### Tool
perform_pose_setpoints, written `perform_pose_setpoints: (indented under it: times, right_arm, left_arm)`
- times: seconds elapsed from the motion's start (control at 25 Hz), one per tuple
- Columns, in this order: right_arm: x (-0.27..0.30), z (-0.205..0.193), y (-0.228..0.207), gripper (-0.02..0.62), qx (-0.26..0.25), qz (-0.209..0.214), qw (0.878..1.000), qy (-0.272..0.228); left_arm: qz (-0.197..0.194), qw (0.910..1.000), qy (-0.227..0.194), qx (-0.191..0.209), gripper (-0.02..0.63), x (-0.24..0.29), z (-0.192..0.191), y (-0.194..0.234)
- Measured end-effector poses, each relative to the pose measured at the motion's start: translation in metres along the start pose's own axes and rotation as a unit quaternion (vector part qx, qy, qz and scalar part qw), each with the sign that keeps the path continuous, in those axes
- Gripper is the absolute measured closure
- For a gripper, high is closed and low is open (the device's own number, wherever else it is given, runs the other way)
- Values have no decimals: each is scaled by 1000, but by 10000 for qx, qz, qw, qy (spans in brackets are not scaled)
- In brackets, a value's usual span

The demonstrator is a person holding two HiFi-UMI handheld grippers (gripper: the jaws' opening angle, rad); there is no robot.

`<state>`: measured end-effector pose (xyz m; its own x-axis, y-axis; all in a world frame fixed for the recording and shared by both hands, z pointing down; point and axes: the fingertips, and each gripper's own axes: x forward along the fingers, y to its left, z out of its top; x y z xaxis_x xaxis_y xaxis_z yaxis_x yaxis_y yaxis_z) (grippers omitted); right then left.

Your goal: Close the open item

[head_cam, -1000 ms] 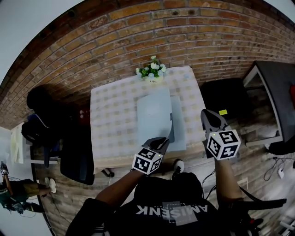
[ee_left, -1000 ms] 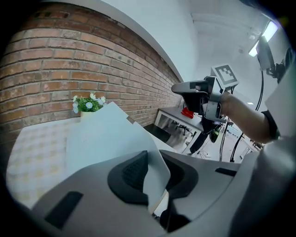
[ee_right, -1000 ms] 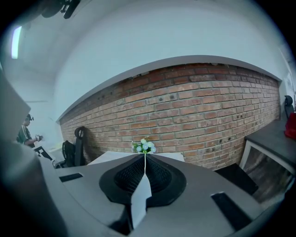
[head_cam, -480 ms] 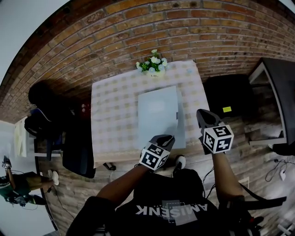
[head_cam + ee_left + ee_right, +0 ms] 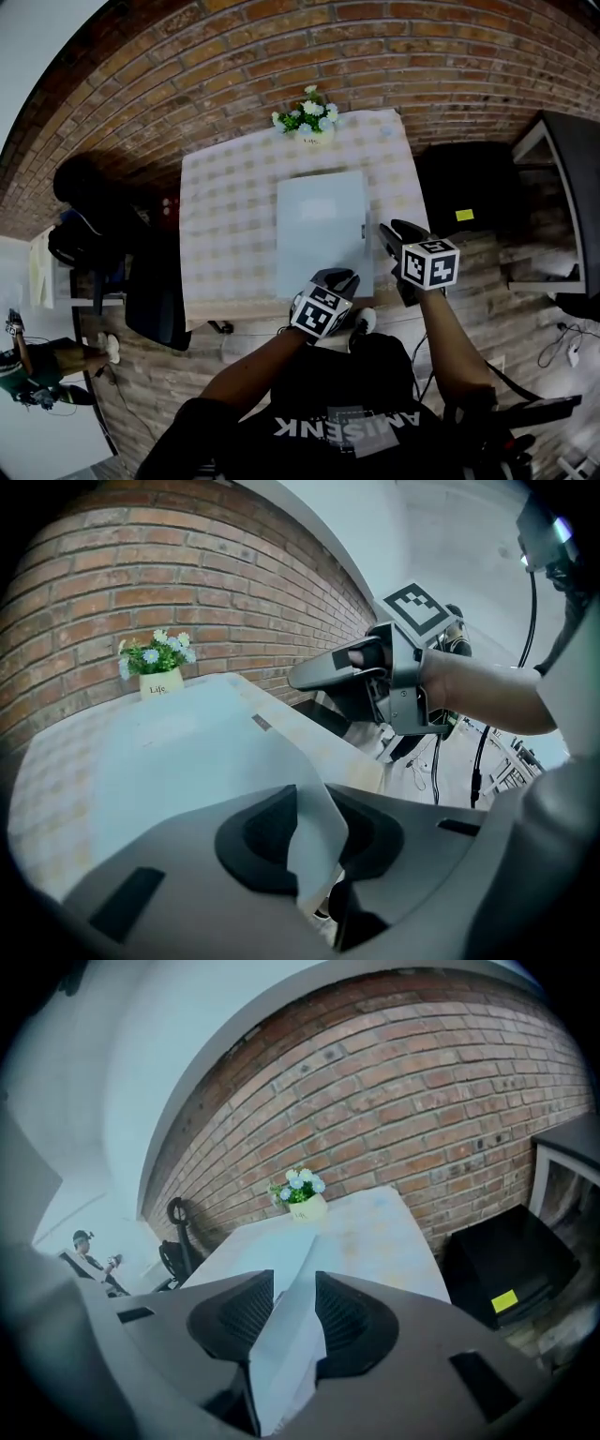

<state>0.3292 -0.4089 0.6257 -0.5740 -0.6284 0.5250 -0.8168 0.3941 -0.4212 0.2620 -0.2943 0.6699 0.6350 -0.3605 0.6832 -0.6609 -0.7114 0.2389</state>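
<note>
Head view: one pale folder [image 5: 319, 230] lies flat and closed on one table [image 5: 220, 234], with one flower pot [image 5: 307, 122] beyond it. The left gripper [image 5: 341, 278] is at the folder's near edge and the right gripper [image 5: 389, 230] just to its right. Both grippers' jaws are pressed together.

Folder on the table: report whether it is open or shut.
Shut, it seems: the head view shows the folder as one flat rectangle, no cover raised.

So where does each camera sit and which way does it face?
Head view: on the person's head, steeply down at the checked-cloth table; shows forearms, left gripper, right gripper.
Left gripper view: on that gripper, across the pale blue flat case to the brick wall; shows its jaws, the right gripper.
Right gripper view: on that gripper, facing the wall; its jaws.
All share the white flower pot.
</note>
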Motion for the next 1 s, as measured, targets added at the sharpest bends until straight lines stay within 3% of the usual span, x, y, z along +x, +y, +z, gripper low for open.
perform_pose_setpoints:
  times: [0.2,0.76,1.0]
  right_arm:
    - [25,-24,-6,382,255,238,9986,392]
    - [72,-66,-29,351,832,515,9894,1077]
    - [75,-68,-34,334,634,527,9897,1171]
  left_arm:
    - [28,10000,29,-2,532,10,-3,1]
    - [-56,9994,283,-191,518,24,-6,-2]
    - [-77,9992,350,-154,511,29,-9,-3]
